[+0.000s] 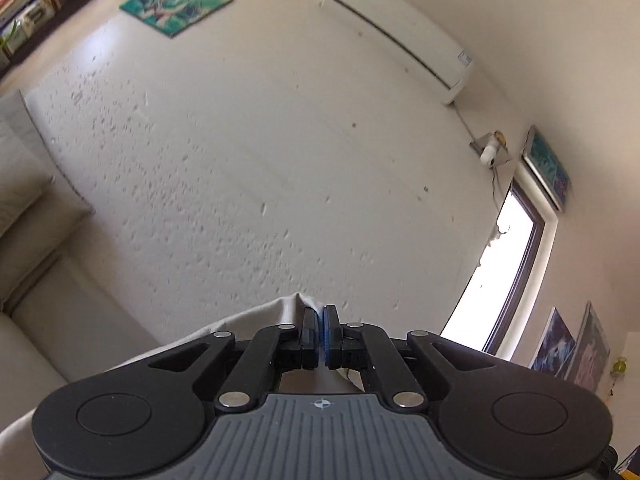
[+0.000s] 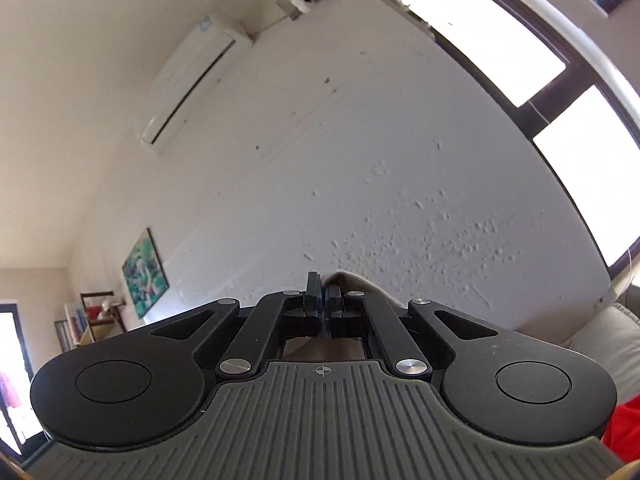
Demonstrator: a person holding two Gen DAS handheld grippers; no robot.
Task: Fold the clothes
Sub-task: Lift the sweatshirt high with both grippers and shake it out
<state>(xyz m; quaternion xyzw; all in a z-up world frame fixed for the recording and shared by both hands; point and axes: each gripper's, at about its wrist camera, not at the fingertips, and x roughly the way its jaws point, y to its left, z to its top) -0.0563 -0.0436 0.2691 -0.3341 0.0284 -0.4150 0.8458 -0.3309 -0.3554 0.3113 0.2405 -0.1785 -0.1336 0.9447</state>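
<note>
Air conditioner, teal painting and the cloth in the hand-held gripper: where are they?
Air conditioner (image 1: 400,36): left wrist view, middle of its white casing.
Teal painting (image 1: 176,2): left wrist view, centre of the canvas.
Cloth (image 1: 280,312): left wrist view, fold beside the closed fingers.

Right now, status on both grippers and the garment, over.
Left gripper shut on beige cloth. Right gripper shut on the same cloth, lifted, both aimed up at the wall. Most of the cloth out of view; nothing blocking.

You're facing a pitted white plaster wall (image 1: 248,168) with a white wall-mounted air conditioner (image 1: 400,36), a teal abstract painting (image 1: 176,2), a bright dark-framed window (image 2: 520,52) and a beige cushioned sofa (image 1: 24,208).
</note>
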